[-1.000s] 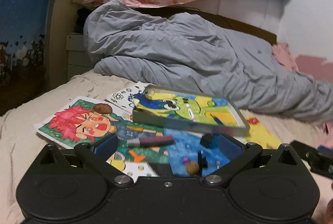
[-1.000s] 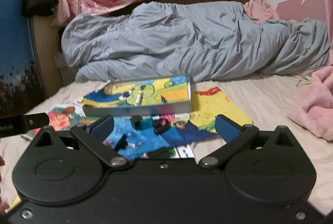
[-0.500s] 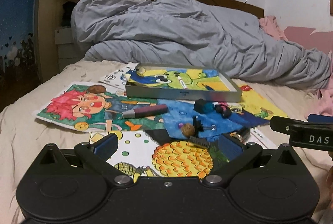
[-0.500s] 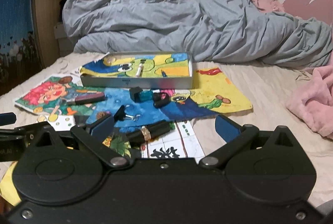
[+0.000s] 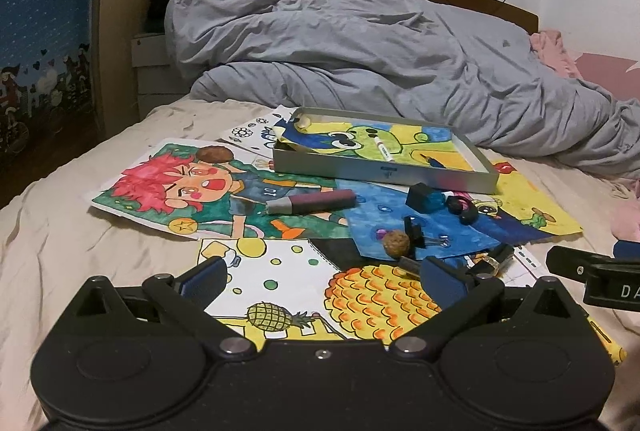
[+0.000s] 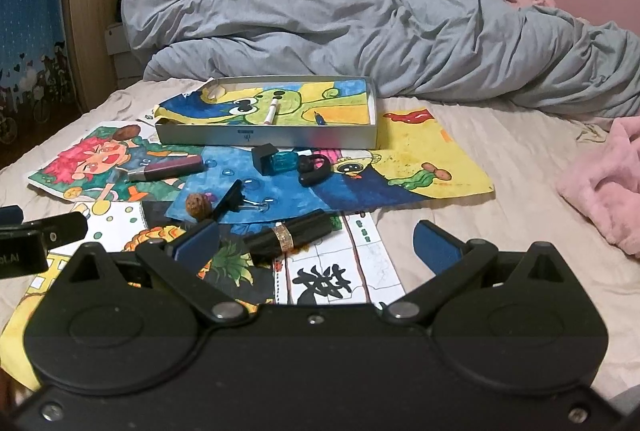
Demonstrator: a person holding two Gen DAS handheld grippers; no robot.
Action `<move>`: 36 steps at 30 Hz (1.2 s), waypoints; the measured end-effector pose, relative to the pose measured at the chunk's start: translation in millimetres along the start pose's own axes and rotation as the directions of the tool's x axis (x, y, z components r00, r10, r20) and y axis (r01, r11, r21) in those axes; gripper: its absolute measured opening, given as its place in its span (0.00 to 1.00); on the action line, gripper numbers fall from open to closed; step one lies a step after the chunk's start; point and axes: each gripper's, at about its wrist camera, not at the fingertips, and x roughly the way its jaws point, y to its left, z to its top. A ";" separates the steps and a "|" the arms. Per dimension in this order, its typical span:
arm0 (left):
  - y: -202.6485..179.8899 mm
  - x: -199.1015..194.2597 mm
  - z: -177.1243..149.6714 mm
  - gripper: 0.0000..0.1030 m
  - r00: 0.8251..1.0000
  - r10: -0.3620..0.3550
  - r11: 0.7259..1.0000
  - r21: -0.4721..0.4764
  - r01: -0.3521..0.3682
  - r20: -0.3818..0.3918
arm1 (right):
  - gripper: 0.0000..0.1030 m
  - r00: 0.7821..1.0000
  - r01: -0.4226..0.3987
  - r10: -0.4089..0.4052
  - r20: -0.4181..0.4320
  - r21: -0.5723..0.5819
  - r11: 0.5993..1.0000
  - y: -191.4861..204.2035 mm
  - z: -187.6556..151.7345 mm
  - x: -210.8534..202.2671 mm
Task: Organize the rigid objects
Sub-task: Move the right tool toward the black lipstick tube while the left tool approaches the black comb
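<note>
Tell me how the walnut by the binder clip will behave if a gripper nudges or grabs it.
The walnut looks round, so a nudge would probably roll it across the drawing. Its wrinkled shell likely grips well and seems rigid. It rests beside the binder clip, which may block it.

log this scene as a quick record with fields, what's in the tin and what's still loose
surface: bed strewn with drawings
tin tray: holds a white marker and a dark pen on a frog drawing
loose: purple marker, walnut, binder clip, teal ink bottle, black earbud, black lipstick tube
left hand-held gripper: open, empty
right hand-held gripper: open, empty
</note>
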 end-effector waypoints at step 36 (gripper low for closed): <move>-3.0 9.3 -10.7 0.99 0.998 -0.045 0.998 0.042 0.047 -0.042 | 1.00 0.998 -0.008 0.006 -0.067 -0.030 1.000 -3.7 1.7 14.2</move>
